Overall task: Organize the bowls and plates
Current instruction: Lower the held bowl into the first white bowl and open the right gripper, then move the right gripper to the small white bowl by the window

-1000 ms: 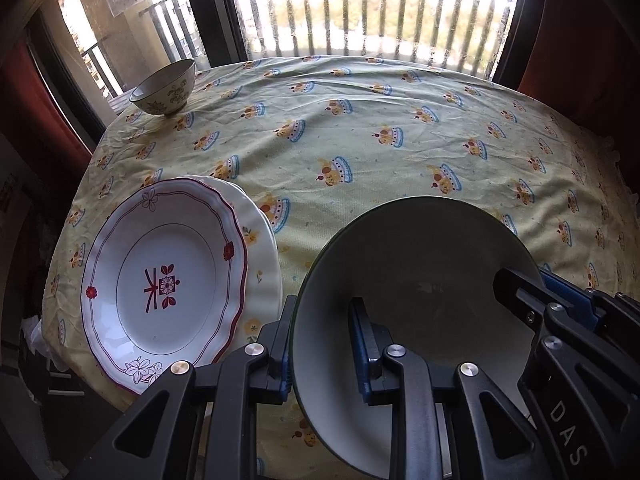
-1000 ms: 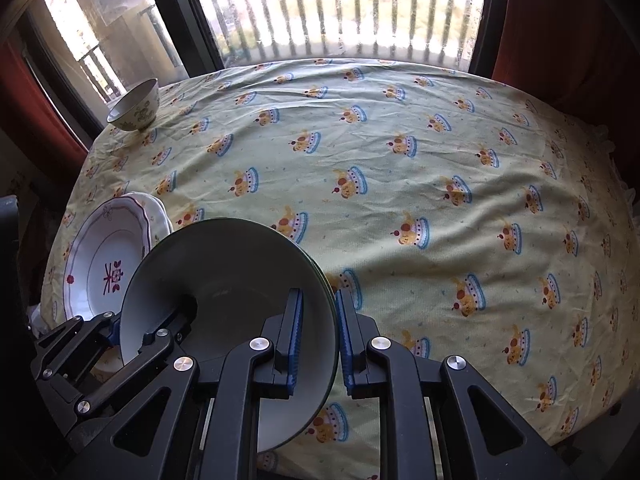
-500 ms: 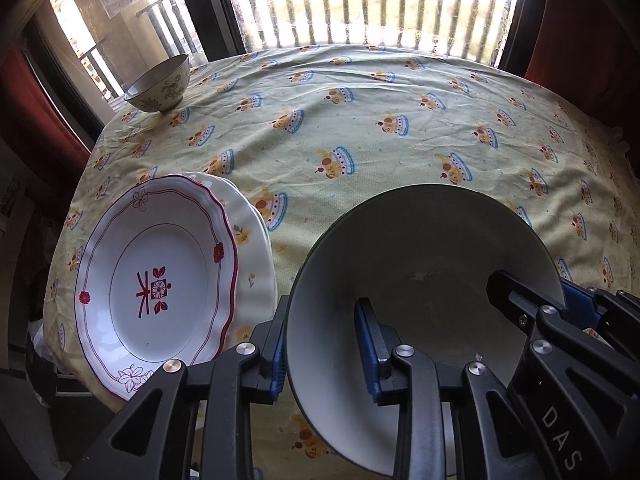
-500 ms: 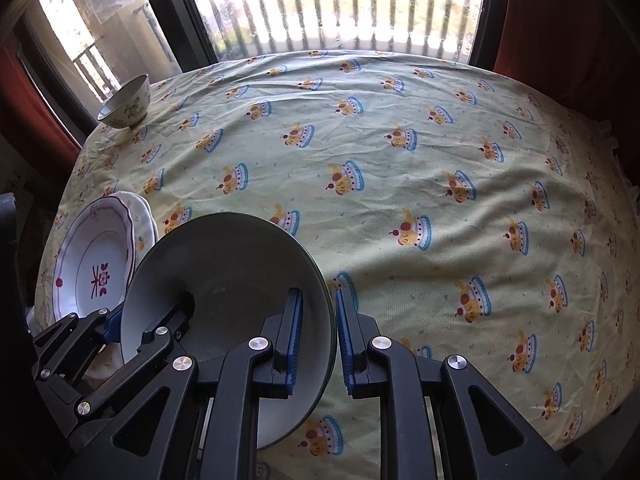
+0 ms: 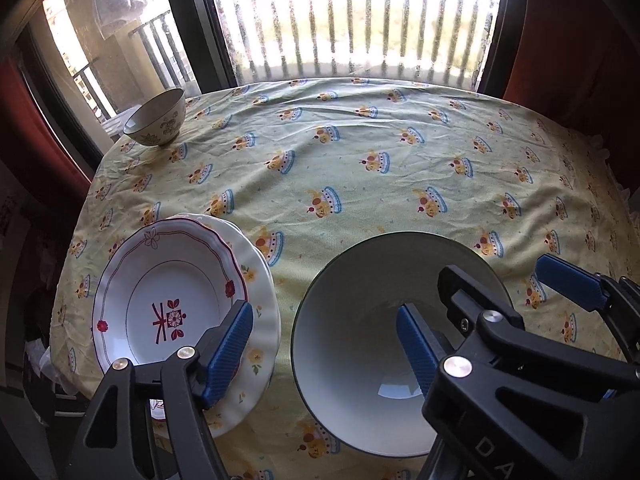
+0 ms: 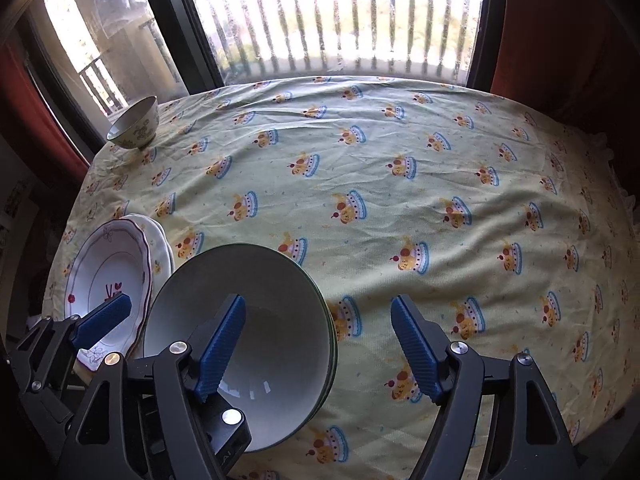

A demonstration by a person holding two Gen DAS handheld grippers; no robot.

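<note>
While both sets of jaws are opening, the big bowl (image 5: 360, 360) sits on the surface (image 5: 360, 184) near the front edge. In the left wrist view the left gripper (image 5: 324, 344) has one blue pad over the plates and the other pad inside the bowl, so the bowl's left rim is between the jaws. No pad presses on the rim. In the right wrist view the right gripper (image 6: 320, 344) has one pad inside the bowl and the other pad out over the cloth, so the bowl's right rim is between these jaws. These pads do not press on it either. The bowl (image 6: 248, 352) is white inside with a dark green rim.

At 9 o'clock from the bowl, just beside it, lie the plates (image 5: 168, 312). A white plate with a red rim and a red mark in the middle lies on top of a wider cream plate with small yellow flowers. At 11 o'clock, far back by the window (image 5: 344, 28), stands a small bowl (image 5: 156, 122) with a green leaf pattern. It is upright and well apart from the plates. A yellow cloth with little cake pictures covers the surface.
</note>
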